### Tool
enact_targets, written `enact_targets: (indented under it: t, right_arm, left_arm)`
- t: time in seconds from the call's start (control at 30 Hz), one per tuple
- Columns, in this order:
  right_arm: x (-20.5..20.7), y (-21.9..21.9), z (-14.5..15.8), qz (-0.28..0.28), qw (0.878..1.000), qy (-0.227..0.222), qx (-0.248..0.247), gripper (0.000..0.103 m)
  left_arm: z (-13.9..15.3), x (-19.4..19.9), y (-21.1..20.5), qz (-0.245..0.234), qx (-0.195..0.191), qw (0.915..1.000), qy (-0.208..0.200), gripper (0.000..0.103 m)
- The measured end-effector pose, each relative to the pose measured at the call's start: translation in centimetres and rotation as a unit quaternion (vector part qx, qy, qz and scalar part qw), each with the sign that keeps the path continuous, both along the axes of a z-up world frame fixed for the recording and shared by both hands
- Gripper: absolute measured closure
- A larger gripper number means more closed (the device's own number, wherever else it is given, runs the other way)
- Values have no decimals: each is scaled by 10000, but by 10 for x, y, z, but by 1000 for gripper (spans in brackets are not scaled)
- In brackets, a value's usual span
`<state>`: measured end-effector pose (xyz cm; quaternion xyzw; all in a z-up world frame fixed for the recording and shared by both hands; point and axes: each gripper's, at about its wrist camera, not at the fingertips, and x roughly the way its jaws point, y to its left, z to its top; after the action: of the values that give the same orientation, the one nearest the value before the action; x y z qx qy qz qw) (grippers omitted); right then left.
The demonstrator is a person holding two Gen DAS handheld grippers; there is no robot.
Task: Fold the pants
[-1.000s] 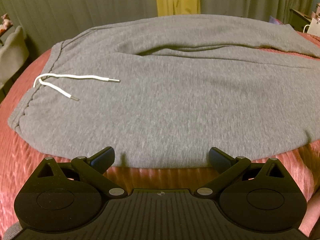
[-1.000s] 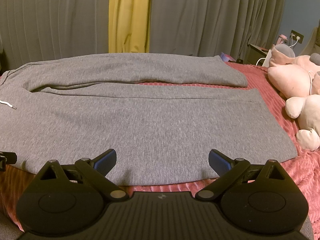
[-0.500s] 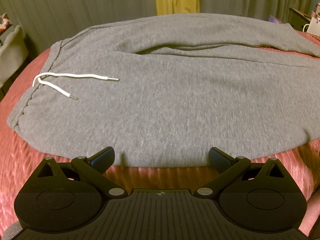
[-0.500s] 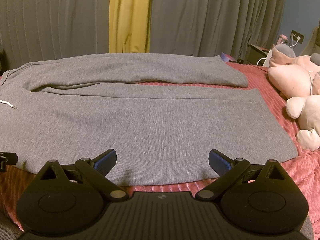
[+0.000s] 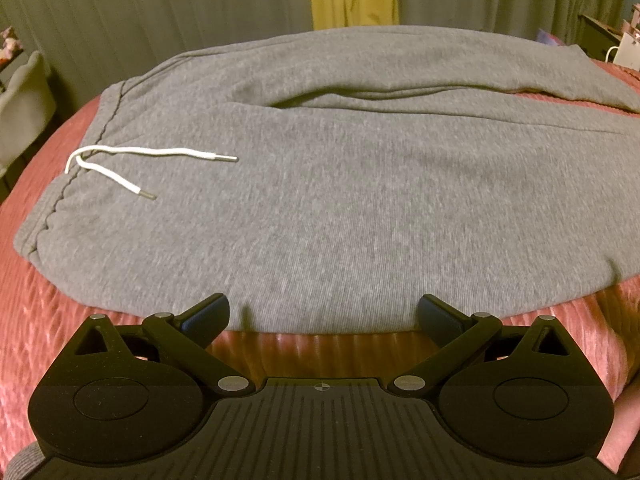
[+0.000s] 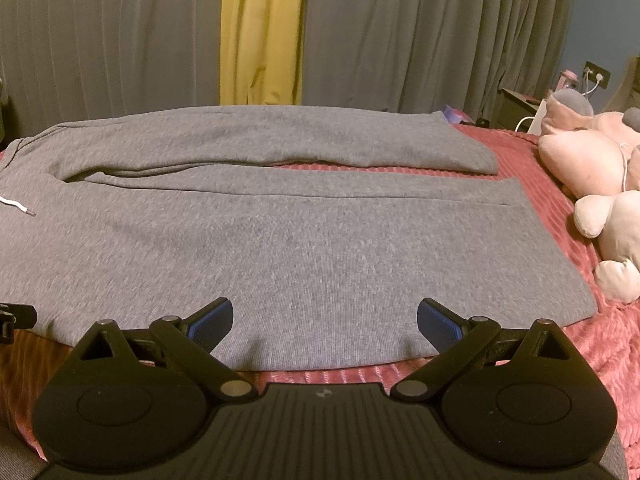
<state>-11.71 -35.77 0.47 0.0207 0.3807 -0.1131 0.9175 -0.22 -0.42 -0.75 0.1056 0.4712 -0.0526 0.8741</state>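
Note:
Grey sweatpants [image 5: 340, 208] lie flat on a pink ribbed bedspread [image 5: 48, 320], waistband to the left, legs running right. A white drawstring [image 5: 132, 160] rests on the waist area. My left gripper [image 5: 322, 318] is open and empty at the near hem by the waist end. In the right wrist view the pants [image 6: 300, 248] show both legs side by side, with cuffs at the right. My right gripper [image 6: 325, 322] is open and empty at the near edge of the closer leg.
Pink and white plush toys [image 6: 596, 184] sit at the right edge of the bed. Grey curtains [image 6: 420, 40] with a yellow strip [image 6: 262, 40] hang behind. A nightstand with a charger [image 6: 520, 108] stands at the far right. The left gripper's tip [image 6: 16, 316] shows at the left.
Almost nothing; the left wrist view has shifted very slightly. Both grippers stay open at the pants' near edge.

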Motion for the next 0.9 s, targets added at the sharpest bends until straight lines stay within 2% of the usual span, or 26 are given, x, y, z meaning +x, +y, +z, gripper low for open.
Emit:
enact_targets:
  t: [0.9]
  right_arm:
    - [4, 0, -2, 34, 9999, 99, 48, 4]
  left_arm:
    - [0, 1, -1, -27, 82, 10000, 47, 0]
